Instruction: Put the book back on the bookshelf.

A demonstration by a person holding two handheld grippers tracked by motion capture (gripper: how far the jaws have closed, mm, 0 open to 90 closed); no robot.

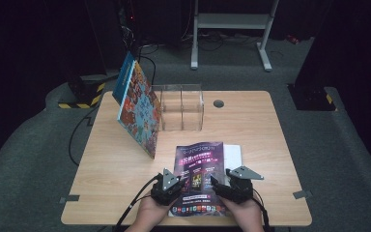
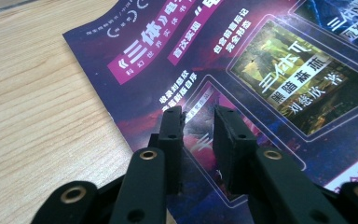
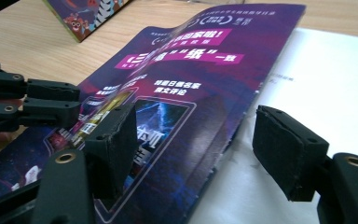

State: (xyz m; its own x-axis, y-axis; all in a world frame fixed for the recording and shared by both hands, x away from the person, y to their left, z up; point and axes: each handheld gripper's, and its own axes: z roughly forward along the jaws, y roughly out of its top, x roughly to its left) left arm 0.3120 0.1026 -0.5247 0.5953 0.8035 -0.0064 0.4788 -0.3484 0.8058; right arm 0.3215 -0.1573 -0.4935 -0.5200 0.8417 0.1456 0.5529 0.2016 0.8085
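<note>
The purple booklet (image 1: 199, 176) is laid at the worktop's near edge, long axis running away. The left gripper (image 2: 198, 140), narrowly parted, is poised over it; the right gripper (image 3: 200, 140) is spread astride its lifted right edge.
</note>
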